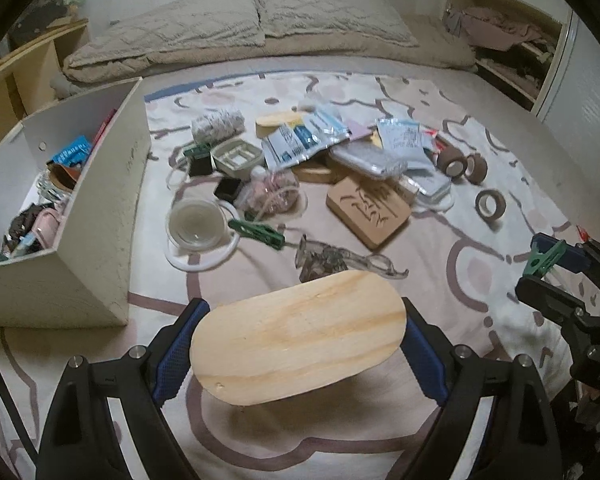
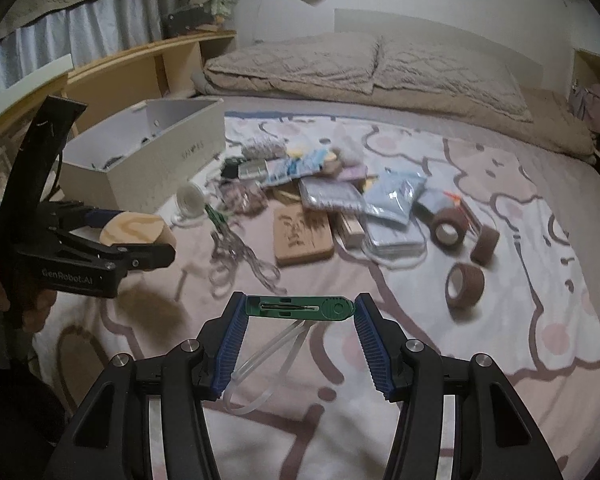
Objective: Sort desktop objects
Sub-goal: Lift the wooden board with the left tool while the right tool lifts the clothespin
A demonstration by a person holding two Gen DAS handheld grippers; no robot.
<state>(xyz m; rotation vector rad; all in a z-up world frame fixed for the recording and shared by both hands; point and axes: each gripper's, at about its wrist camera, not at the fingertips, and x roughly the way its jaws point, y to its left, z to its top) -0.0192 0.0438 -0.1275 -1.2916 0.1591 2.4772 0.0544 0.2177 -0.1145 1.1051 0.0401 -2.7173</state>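
Two items are in hand: the left gripper clamps an oval wooden board, the right gripper a green clip. Several things already sit in the white box; most clutter, including tape rolls, remains on the blanket.

A: Where does the left wrist camera look from?

B: From above the patterned blanket, tilted down along its fingers, with the white box close on its left.

A: And the right wrist one?

B: Farther right of the white box, facing the same way. Both share the box, the clutter beside it and the pillows beyond it.
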